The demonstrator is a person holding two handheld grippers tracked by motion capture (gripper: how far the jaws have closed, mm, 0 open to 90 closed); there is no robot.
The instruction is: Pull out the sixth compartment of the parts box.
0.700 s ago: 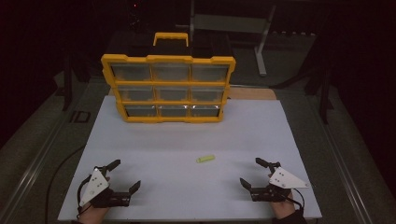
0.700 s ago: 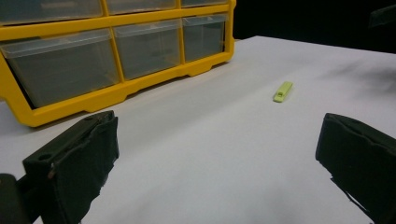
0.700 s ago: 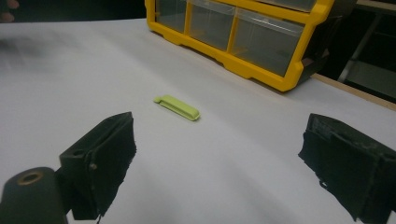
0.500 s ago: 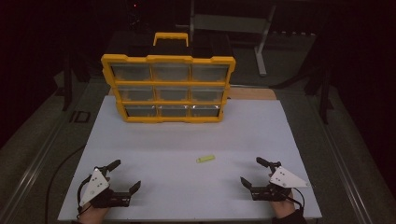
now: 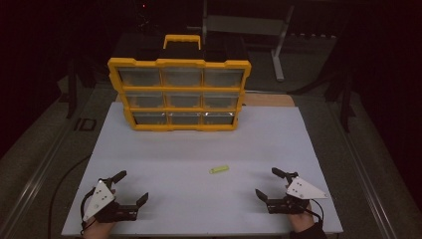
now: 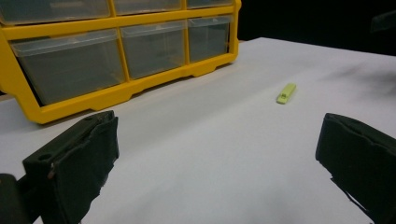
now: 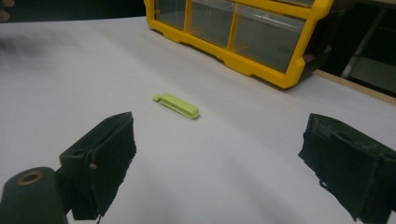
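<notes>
thing: small flat lime-green plastic clip (image 5: 219, 170) lying loose mid-counter (image 5: 199, 144), between both tools, well short of the yellow plastic drawer organiser (image 5: 179, 94) | left tool (image 5: 130, 188) jaws apart, empty | right tool (image 5: 271, 183) jaws apart, empty | risk: thin clip may skid or flip under a steep pinch

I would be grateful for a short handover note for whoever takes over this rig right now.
Left claw: open, nothing in it, low over the near left of the white table.
Right claw: open, nothing in it, near right.
Green clip: lies flat on the table between the claws, nearer the right one, untouched.
Yellow drawer box: upright at the far edge, all nine drawers shut.
Done: nothing visible yet.
Left: probably pick up the clip and put it in a drawer; that is a guess.
</notes>
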